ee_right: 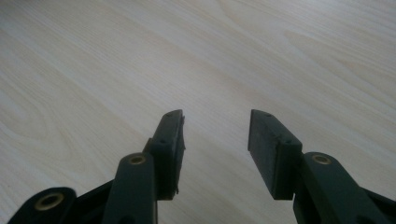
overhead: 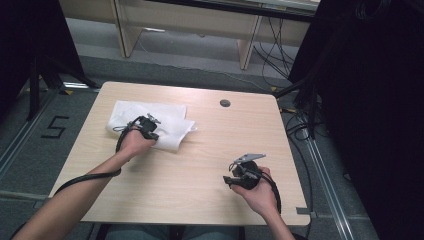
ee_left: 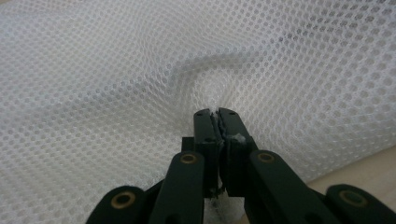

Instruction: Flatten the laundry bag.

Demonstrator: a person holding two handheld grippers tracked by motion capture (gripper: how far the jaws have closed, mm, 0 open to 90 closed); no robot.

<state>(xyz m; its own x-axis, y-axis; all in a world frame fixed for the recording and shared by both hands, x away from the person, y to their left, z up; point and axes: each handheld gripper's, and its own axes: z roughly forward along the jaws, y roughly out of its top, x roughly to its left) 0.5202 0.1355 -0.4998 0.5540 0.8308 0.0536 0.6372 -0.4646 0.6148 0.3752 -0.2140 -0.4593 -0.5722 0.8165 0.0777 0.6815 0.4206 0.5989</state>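
Note:
A white mesh cloth (overhead: 165, 120) lies folded on the far left part of the wooden table (overhead: 210, 135). My left gripper (overhead: 151, 131) rests on the cloth's near edge and is shut on it; in the left gripper view the mesh cloth (ee_left: 116, 74) puckers into a ridge where the left gripper (ee_left: 216, 113) pinches it. My right gripper (overhead: 233, 176) hovers over bare wood at the near right, held in a hand. In the right gripper view the right gripper (ee_right: 215, 122) stands open with nothing between its jaws.
A round cable hole (overhead: 225, 103) sits near the table's far edge. Black cables trail from both grippers across the near side. Beyond the table stand desk legs (overhead: 125, 30) and a dark curtain (overhead: 370, 100) at right.

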